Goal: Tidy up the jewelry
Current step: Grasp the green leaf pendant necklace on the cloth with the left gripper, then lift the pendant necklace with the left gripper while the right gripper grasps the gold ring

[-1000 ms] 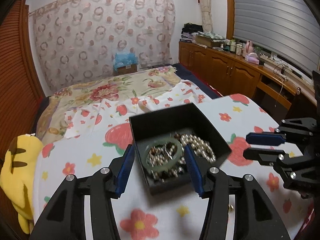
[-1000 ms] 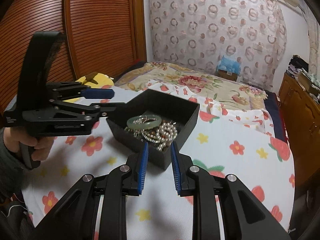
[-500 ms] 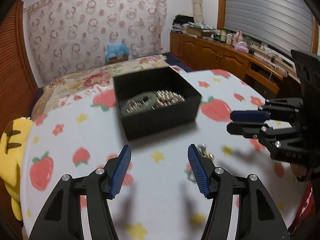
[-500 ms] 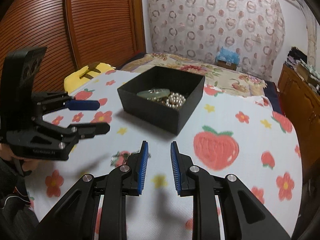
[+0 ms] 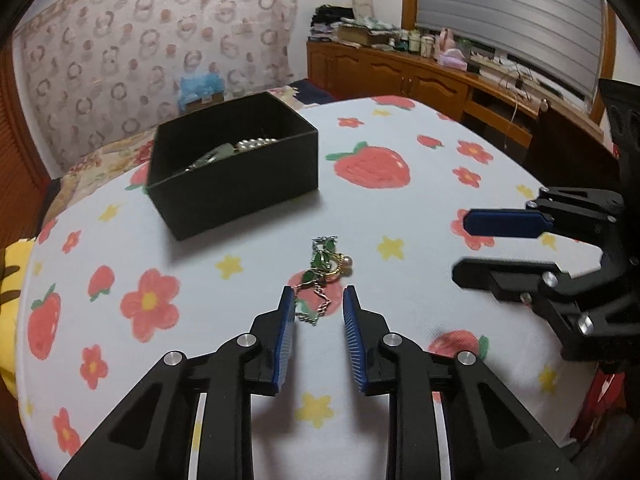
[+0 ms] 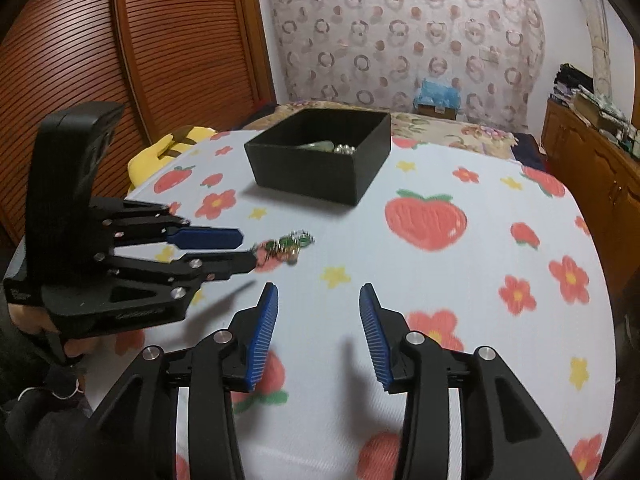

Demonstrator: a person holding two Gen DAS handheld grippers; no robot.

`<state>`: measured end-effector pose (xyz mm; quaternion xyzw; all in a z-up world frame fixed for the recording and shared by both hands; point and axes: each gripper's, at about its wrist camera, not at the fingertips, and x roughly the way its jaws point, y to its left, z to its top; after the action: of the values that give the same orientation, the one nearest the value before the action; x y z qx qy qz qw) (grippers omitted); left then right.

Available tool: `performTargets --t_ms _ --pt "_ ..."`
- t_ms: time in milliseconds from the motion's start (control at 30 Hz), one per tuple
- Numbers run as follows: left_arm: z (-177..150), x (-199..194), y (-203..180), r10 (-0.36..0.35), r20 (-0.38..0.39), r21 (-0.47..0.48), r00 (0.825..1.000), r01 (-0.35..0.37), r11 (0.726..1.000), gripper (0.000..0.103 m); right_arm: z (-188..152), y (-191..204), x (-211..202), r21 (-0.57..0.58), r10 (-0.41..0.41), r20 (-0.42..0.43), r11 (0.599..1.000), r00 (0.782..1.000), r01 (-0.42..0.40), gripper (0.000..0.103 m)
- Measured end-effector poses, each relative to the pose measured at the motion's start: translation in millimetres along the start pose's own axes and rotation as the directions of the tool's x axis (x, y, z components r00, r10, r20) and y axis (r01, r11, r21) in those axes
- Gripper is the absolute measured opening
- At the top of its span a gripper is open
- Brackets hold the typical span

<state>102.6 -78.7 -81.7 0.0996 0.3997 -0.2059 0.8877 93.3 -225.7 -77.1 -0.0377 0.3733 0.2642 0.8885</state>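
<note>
The left gripper (image 5: 318,312), jaws parted, straddles the near end of a green-beaded gold chain (image 5: 322,276) lying on the strawberry-print tablecloth (image 5: 420,208). Only the left wrist view shows the chain sharply; the right blurs it (image 6: 286,246). The right gripper (image 6: 318,324) hovers spread wide, the open black cardboard box (image 6: 320,164) of pearls beyond.

A white cloth-covered desk (image 5: 420,216) is printed with red strawberries, red flowers and yellow stars. On it stands a matte black square box (image 5: 236,178) and lies a thin gold chain with green beads (image 5: 322,276). Both black plastic grippers, left gripper (image 5: 318,306) and right gripper (image 6: 318,316), carry blue ribbed pads (image 5: 285,336).
</note>
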Motion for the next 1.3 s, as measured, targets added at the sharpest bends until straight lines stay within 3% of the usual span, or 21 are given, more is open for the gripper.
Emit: performTargets --t_ms 333,500,700,1300 --pt "9 19 1 0.02 -0.037 -0.001 0.999 -0.02 1.0 0.023 -7 0 3 0.001 0.005 0.0 1.0 1.0 -0.005 0.045" --pt "8 20 1 0.035 -0.032 0.013 0.999 -0.034 0.999 0.002 -7 -1 3 -0.002 0.007 -0.004 1.0 1.0 -0.007 0.045" --pt "6 14 6 0.047 -0.027 0.01 0.999 -0.046 0.999 0.001 -4 -1 3 -0.006 0.007 -0.006 1.0 1.0 -0.007 0.045" --pt "26 -57 33 0.047 0.152 -0.086 0.987 -0.034 0.996 0.001 17 18 20 -0.069 0.041 -0.026 0.997 0.999 -0.042 0.045"
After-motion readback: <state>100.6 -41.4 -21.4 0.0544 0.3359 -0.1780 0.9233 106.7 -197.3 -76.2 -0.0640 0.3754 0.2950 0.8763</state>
